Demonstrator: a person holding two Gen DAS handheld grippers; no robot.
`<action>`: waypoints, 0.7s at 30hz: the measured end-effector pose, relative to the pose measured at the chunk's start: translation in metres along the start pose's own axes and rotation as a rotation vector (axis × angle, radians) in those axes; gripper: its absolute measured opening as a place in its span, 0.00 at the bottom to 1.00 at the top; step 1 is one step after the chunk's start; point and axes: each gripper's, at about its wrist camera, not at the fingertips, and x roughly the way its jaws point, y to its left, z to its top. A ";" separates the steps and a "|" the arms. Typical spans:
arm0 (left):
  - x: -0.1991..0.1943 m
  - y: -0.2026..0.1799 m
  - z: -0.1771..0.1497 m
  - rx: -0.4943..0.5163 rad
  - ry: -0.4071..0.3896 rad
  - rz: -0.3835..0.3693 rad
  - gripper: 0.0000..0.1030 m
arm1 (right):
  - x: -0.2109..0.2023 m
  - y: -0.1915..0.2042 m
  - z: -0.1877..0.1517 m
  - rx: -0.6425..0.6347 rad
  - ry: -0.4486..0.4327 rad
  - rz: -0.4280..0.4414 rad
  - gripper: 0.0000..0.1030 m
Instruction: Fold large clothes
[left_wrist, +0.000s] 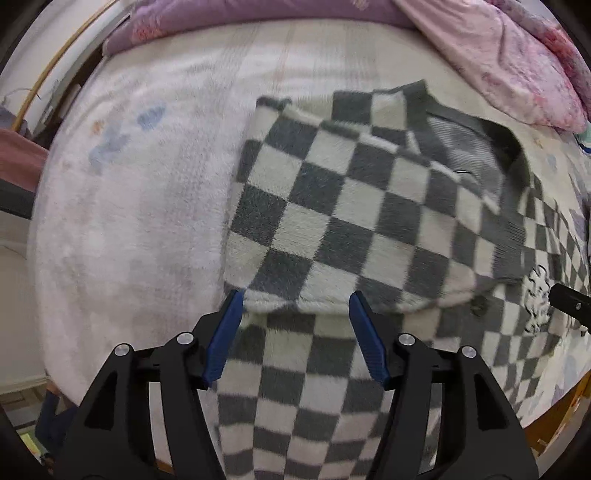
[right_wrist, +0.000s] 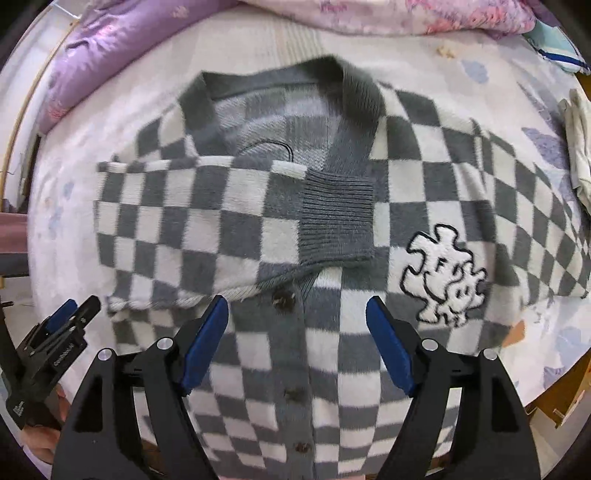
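Both my tools, left (left_wrist: 295, 306) and right (right_wrist: 297, 314), hung open and empty over the checkered cardigan (right_wrist: 325, 354) on the bed (left_wrist: 129, 221), its collar pointing away, one sleeve (right_wrist: 207, 221) folded crosswise just ahead.

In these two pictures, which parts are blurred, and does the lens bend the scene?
Left wrist view: the checkered cardigan is smeared by motion blur, while the left gripper with its open jaws stays sharp. Right wrist view: the folded sleeve's ribbed cuff and embroidered patch are fairly sharp, softer at the collar. Both views: fisheye bulges the bed, with dark corners; lighting is even, without glare.
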 end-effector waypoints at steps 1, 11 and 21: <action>-0.015 -0.003 -0.003 -0.003 -0.010 -0.003 0.59 | -0.014 0.002 -0.016 -0.005 -0.006 0.005 0.72; -0.117 -0.022 -0.053 -0.035 -0.056 0.046 0.62 | -0.085 -0.006 -0.071 -0.067 -0.009 0.061 0.72; -0.157 -0.057 -0.112 0.017 -0.029 0.045 0.62 | -0.130 -0.032 -0.115 -0.036 -0.043 0.047 0.72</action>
